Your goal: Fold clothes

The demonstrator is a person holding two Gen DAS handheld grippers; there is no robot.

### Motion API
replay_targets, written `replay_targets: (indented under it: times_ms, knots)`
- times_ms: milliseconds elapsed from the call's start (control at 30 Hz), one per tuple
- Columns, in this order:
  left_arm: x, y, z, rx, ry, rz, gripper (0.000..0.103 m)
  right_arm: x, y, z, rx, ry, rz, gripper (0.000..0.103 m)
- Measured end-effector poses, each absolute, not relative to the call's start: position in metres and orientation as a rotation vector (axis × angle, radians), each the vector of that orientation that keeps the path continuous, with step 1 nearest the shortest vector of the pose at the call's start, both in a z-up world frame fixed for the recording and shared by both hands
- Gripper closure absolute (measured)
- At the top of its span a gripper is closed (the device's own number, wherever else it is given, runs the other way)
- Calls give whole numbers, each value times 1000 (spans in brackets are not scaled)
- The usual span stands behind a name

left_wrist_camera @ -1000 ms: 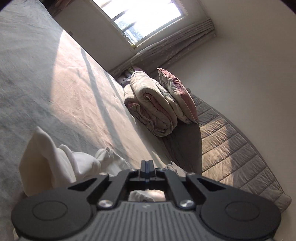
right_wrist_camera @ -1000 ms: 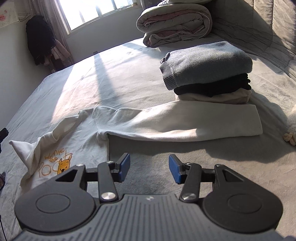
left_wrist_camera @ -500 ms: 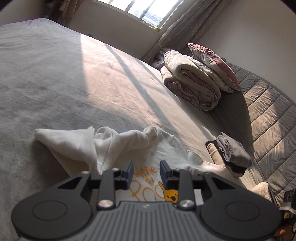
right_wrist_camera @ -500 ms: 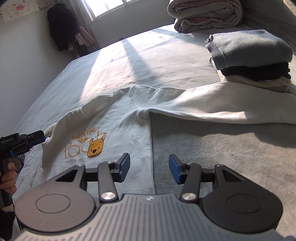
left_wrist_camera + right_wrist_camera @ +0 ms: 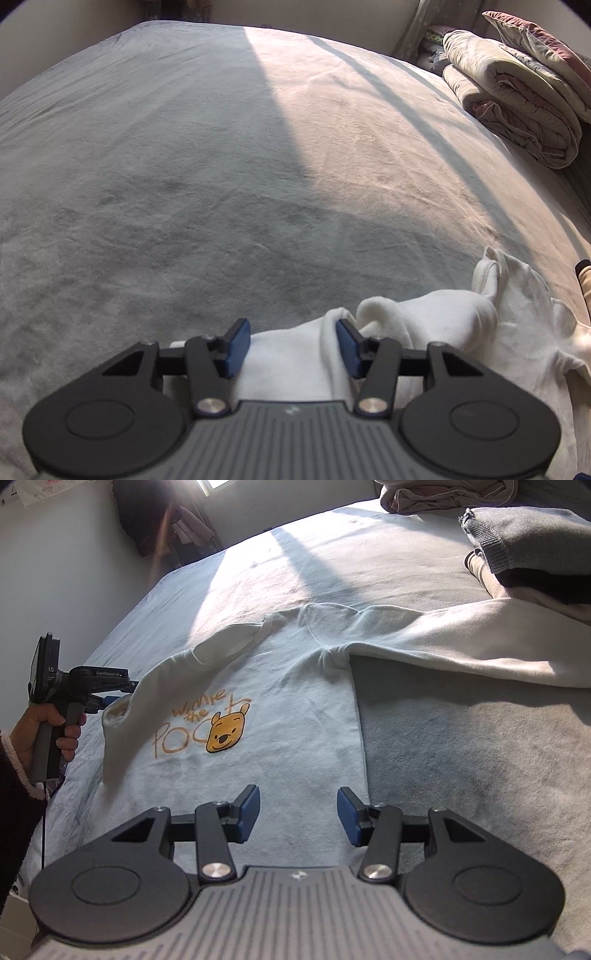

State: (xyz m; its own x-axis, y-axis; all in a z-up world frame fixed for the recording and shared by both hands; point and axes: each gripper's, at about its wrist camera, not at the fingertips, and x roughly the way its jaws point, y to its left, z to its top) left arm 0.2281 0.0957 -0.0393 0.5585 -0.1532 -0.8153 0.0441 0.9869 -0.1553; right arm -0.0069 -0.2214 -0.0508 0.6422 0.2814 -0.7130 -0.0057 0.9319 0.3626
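White sweatshirt is spread face-up on bed, one sleeve bunched | left claw gapes around sleeve cloth, nothing pinched | right claw is held wide, empty, over hem | sleeve best gripped near cuff, kept flat.

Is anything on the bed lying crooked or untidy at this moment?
Yes. The white sweatshirt lies flat in the body, but its sleeve by the left gripper is bunched and twisted instead of spread out. The other sleeve runs straight toward the stack of folded clothes, which looks neat.
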Motion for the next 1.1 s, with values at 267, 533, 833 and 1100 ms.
replay_targets:
  times_ms: [267, 533, 833, 1100]
  knots:
    - [209, 107, -4, -245, 873, -57, 95, -7, -197, -62, 209, 911, 186, 52]
    - [188, 123, 46, -291, 663, 58, 98, -5, -183, -63, 83, 949, 159, 52]
    - [160, 127, 93, -322, 504, -88, 103, -7, -186, -63, 109, 942, 156, 52]
    - [195, 119, 42, -224, 732, -67, 68, -9, -187, -60, 121, 947, 167, 47]
